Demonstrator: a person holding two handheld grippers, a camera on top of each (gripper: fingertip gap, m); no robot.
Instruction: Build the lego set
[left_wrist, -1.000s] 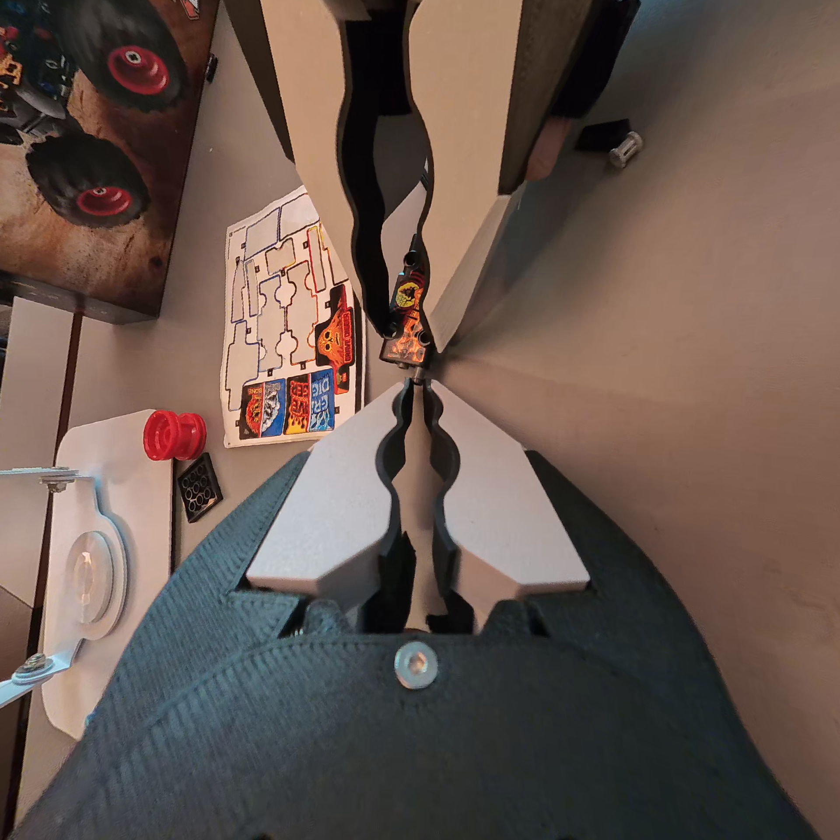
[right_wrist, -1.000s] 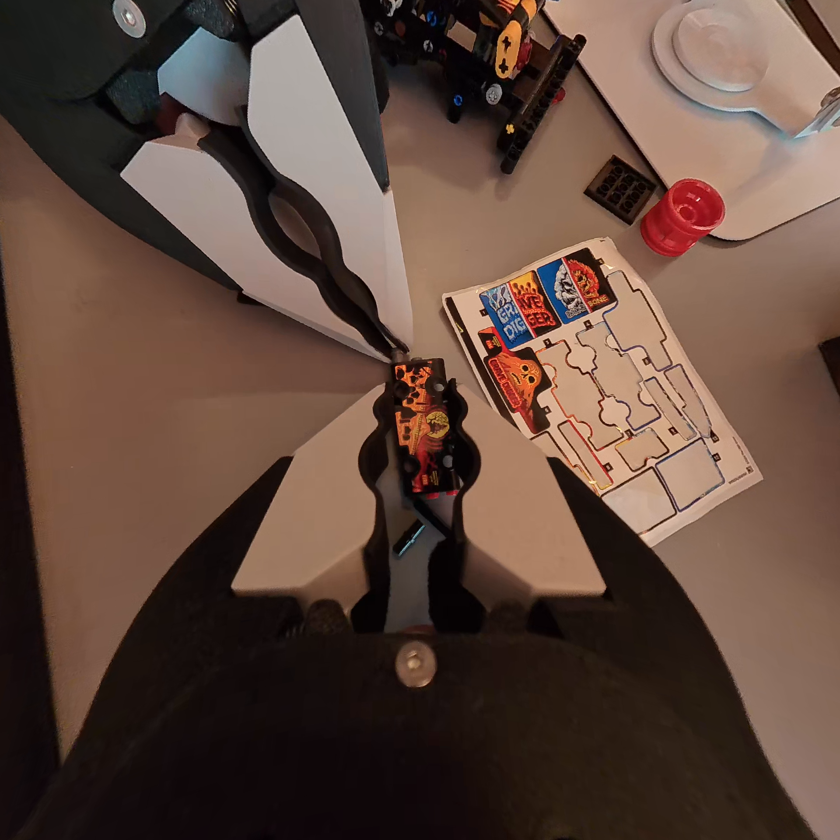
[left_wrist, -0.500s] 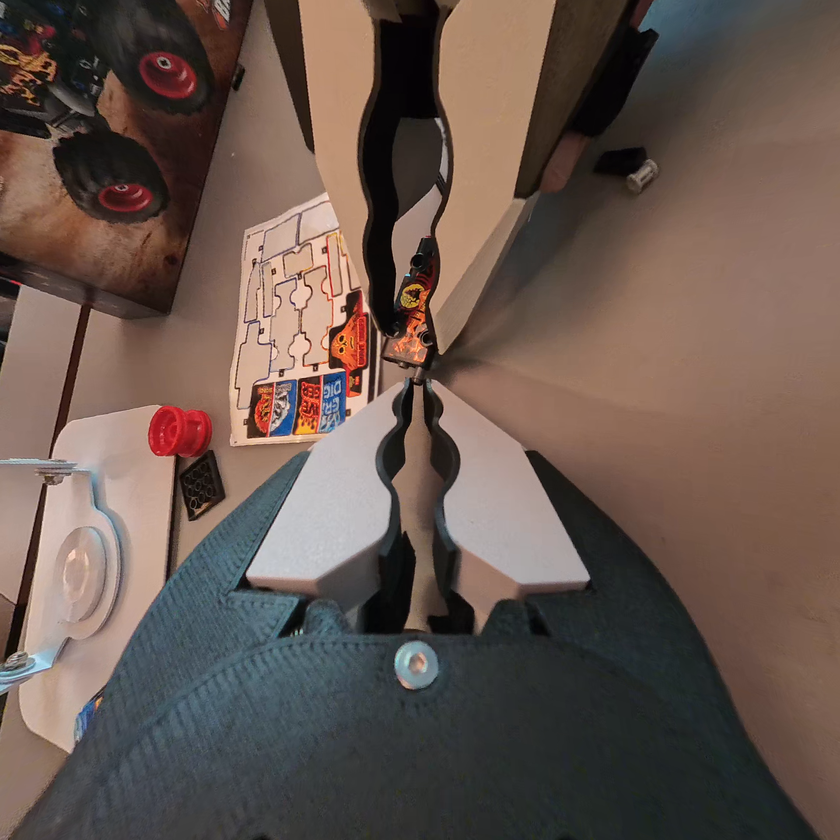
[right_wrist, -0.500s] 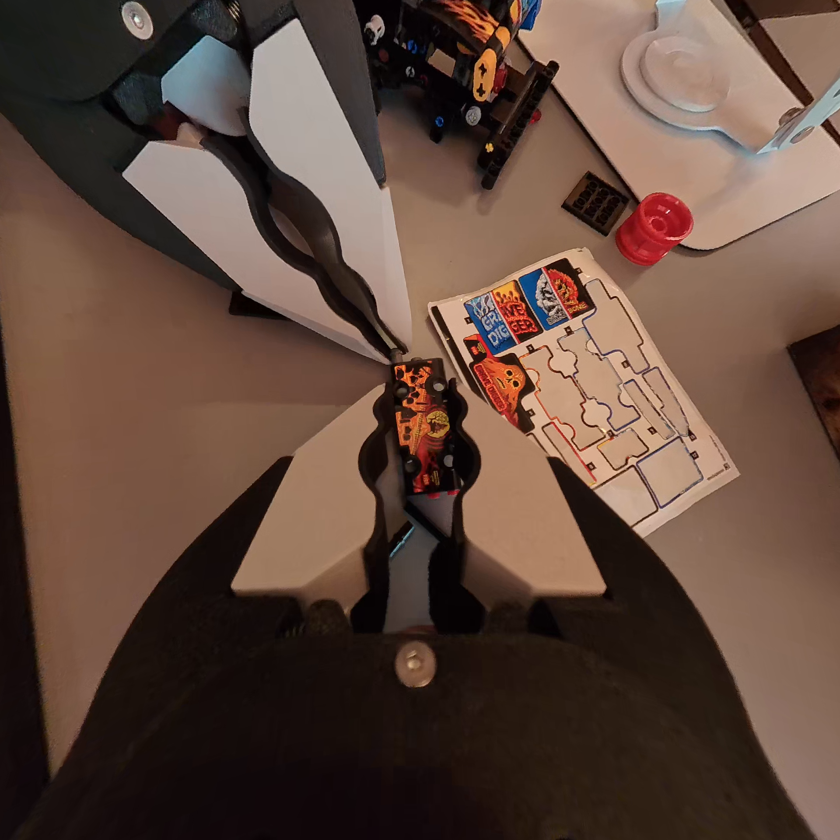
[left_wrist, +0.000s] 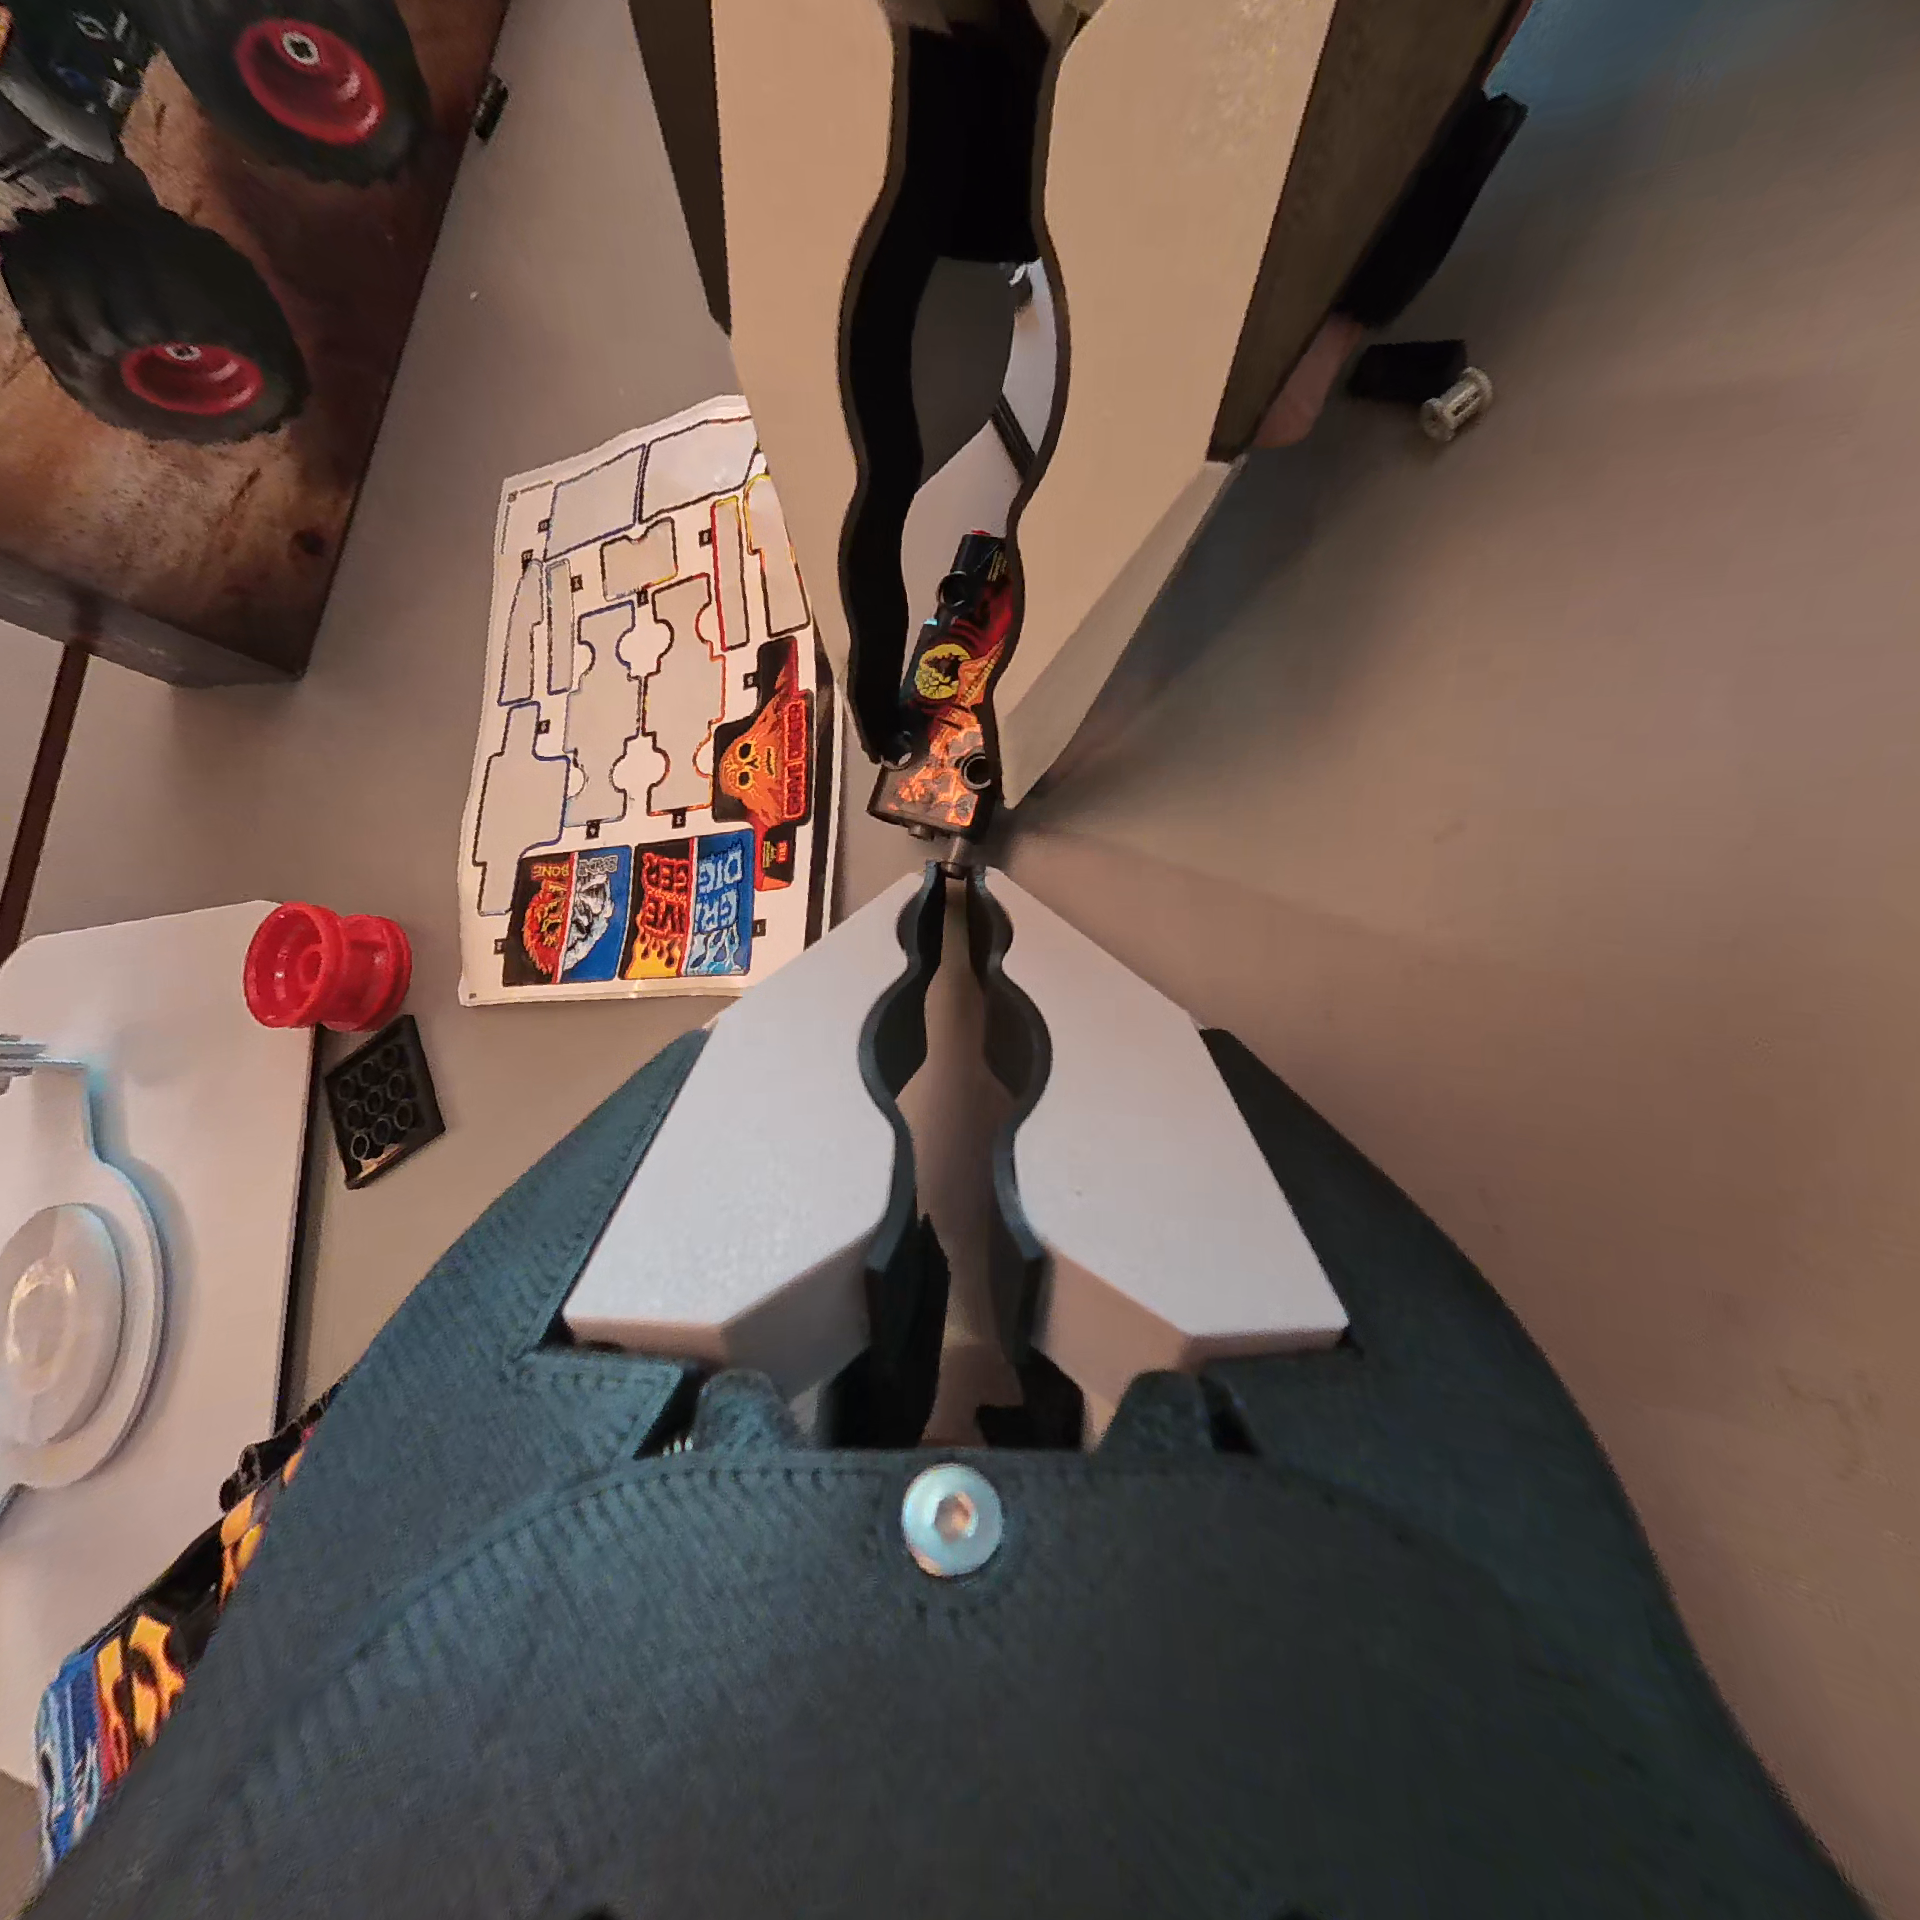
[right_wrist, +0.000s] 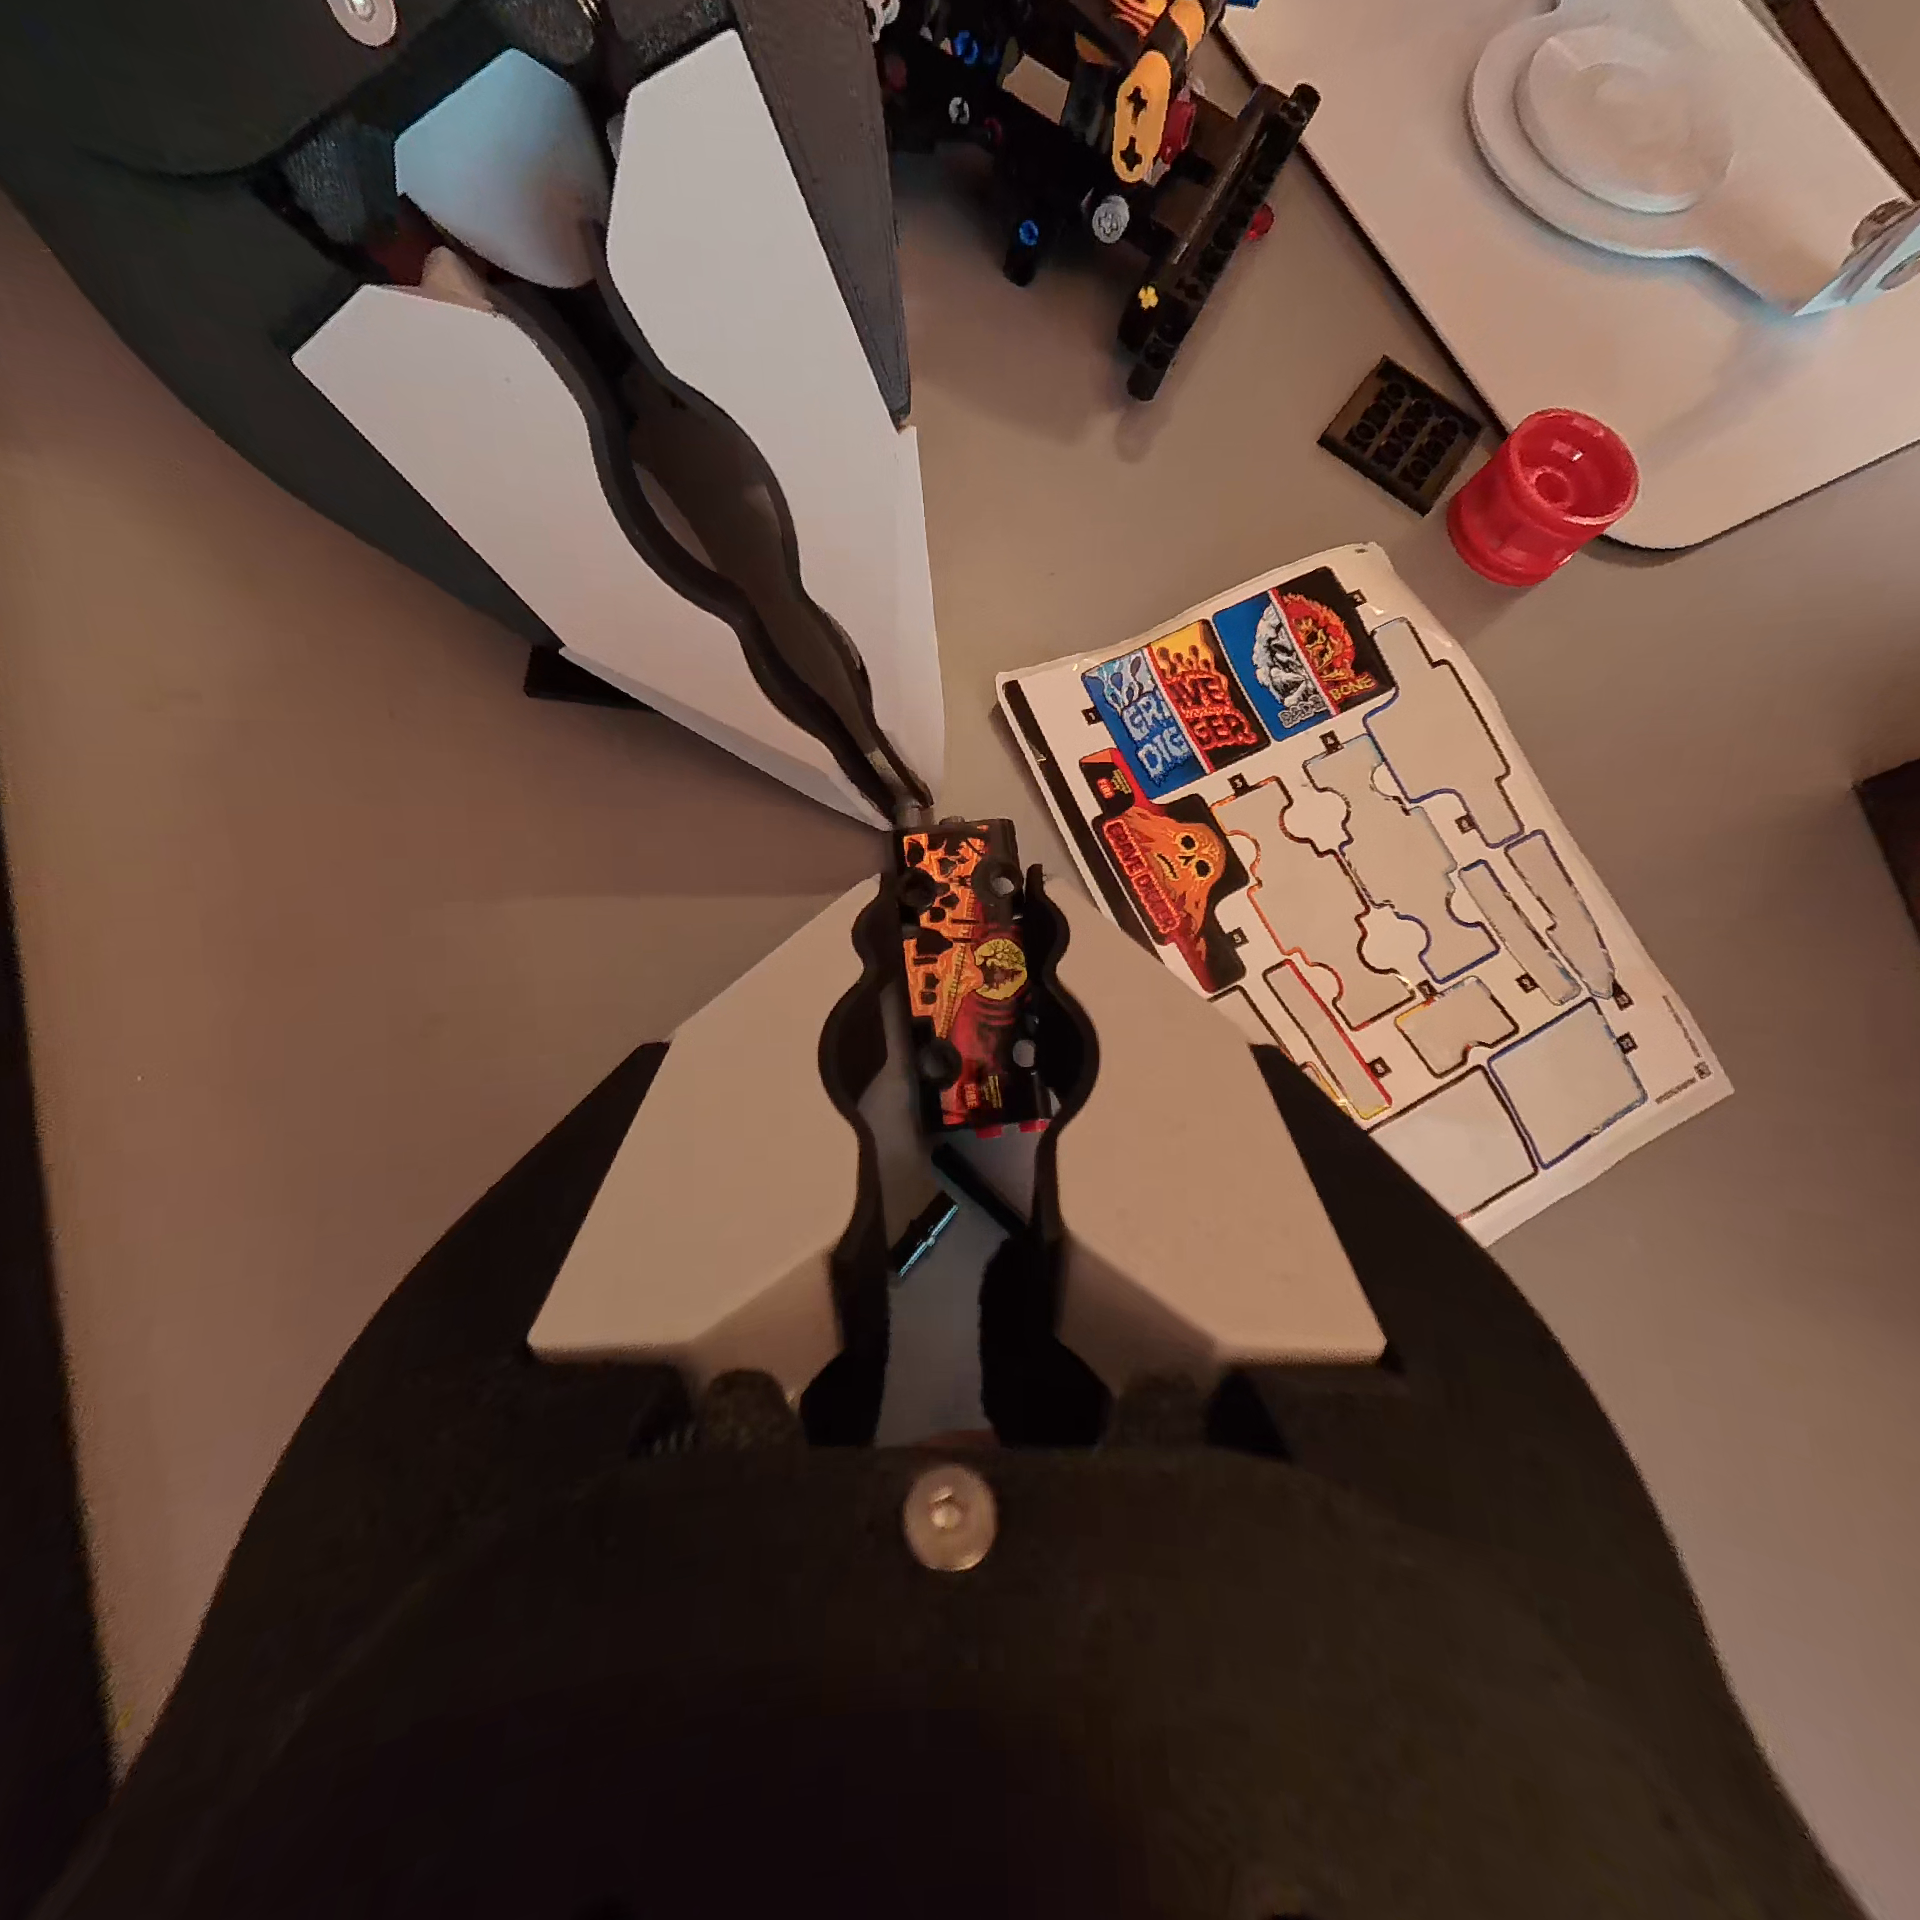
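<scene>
Two grippers met tip to tip above the grey table (left_wrist: 1507, 935). Your right gripper (right_wrist: 956, 935) had its fingers clamped on a black stickered panel (right_wrist: 966, 977) with orange and red flame art, held lengthwise between the pads with its far end poking out toward 12 o'clock in the right wrist view. Your left gripper (left_wrist: 951, 883) had its fingertips pinched together on a small grey pin (left_wrist: 954, 854), whose other end touched the end of the panel at 12 o'clock in the left wrist view. The sticker sheet (left_wrist: 649, 717) lay flat at about 10 o'clock from your left gripper, mostly peeled, with coloured stickers left along its near edge. At 9 o'clock in that view a red wheel hub (left_wrist: 324, 966) rested at the edge of a white board (left_wrist: 208, 1195), with a small black plate (left_wrist: 382, 1101) just beside it on the table. The set's box (left_wrist: 177, 343) sat at 10 o'clock, farther off. In the right wrist view the partly built truck chassis (right_wrist: 1132, 135) stood at 12 o'clock, near the white board. A small grey bushing (left_wrist: 1455, 400) lay at 1 o'clock in the left wrist view.
</scene>
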